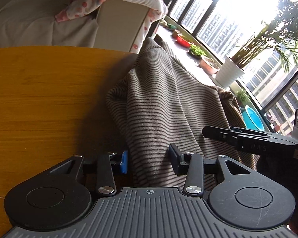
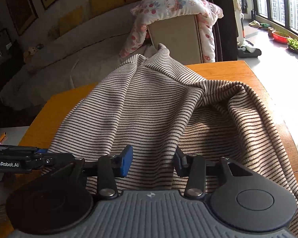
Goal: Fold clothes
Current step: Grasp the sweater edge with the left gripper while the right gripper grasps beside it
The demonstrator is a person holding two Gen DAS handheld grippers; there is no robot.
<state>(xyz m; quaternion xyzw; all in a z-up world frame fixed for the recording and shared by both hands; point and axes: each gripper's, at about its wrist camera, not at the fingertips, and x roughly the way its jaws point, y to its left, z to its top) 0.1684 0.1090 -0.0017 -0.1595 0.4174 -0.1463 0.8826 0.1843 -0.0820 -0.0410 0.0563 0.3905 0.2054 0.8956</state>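
Left wrist view: left gripper [image 1: 150, 161], jaws spread around a raised fold of striped cloth [image 1: 168, 103] on the wooden worktop [image 1: 39, 99].

Right wrist view: right gripper [image 2: 154, 161], jaws likewise parted, cloth bunched between them.

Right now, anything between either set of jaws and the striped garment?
Nothing visible. The striped garment already runs between the jaws of the left gripper and the right gripper, both open around the cloth. The wooden table beside it shows bare where it is in view.
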